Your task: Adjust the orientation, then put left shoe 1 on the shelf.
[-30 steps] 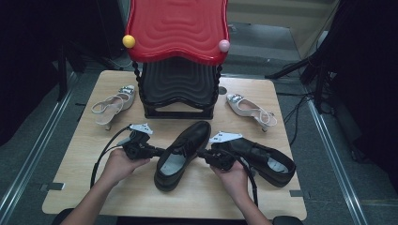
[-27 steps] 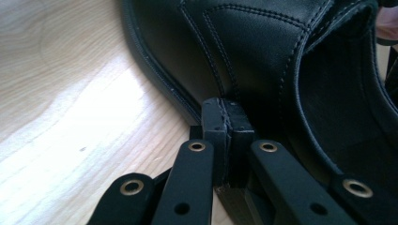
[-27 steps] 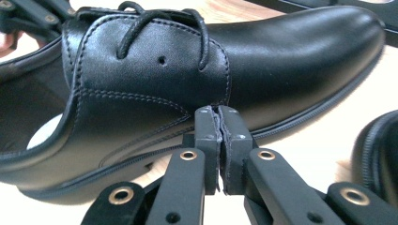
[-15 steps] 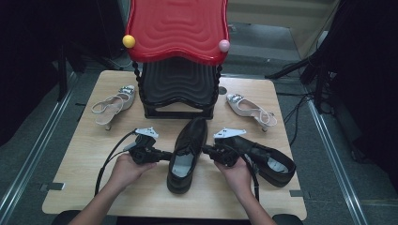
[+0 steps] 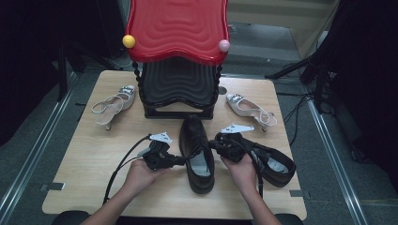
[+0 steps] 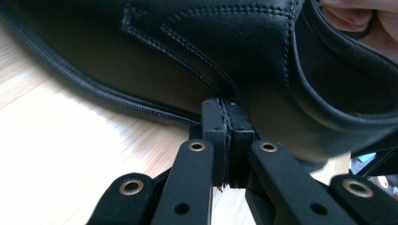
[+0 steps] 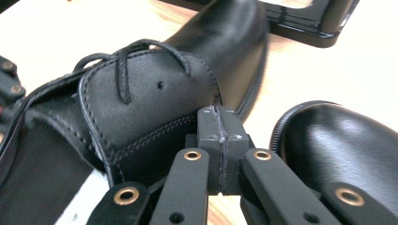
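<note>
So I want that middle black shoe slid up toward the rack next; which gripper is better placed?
Probably the left gripper: its shut fingers press against the shoe's side. The right gripper is crowded by the other black shoe.
</note>
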`<state>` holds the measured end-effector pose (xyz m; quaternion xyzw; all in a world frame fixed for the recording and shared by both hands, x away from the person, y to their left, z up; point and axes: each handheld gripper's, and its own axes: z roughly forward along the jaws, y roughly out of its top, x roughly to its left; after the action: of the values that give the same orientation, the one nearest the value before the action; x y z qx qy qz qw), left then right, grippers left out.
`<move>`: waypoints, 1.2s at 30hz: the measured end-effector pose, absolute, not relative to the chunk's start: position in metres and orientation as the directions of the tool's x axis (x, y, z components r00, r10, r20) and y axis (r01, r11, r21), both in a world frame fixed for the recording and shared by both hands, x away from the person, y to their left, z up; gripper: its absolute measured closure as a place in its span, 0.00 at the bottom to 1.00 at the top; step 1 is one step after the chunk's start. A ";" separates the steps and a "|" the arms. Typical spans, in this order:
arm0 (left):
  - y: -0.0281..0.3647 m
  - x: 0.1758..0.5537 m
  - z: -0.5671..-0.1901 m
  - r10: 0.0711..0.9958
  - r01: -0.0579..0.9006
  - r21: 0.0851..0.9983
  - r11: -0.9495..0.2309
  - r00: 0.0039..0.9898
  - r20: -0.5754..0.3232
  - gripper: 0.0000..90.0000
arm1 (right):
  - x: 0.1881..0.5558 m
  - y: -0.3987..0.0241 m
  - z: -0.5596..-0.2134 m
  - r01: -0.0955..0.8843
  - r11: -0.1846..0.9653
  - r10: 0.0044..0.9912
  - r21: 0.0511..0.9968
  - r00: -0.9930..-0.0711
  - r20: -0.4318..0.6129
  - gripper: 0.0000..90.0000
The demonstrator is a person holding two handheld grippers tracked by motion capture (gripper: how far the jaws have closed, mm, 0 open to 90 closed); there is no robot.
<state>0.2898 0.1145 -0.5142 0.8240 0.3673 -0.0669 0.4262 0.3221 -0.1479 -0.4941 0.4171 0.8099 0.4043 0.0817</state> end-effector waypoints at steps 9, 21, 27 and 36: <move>0.115 0.290 -0.512 0.545 0.647 0.663 -0.377 0.734 -0.406 0.79 | 0.326 -0.156 -0.493 0.627 0.316 0.748 0.712 -0.627 0.219 0.97; 0.149 0.297 -0.497 0.585 0.657 0.665 -0.355 0.711 -0.390 0.57 | 0.313 -0.172 -0.475 0.627 0.307 0.742 0.716 -0.629 0.232 0.82; 0.157 0.298 -0.493 0.594 0.652 0.662 -0.371 0.714 -0.371 0.67 | 0.307 -0.178 -0.463 0.634 0.297 0.733 0.714 -0.631 0.254 0.82; 0.170 0.301 -0.477 0.585 0.621 0.679 -0.391 0.737 -0.337 1.00 | 0.290 -0.172 -0.447 0.628 0.308 0.707 0.714 -0.654 0.269 0.80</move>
<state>0.3008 0.1702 -0.4774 0.8338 0.3617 -0.0216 0.4165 0.2899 -0.1719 -0.4472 0.4135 0.8074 0.4181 0.0474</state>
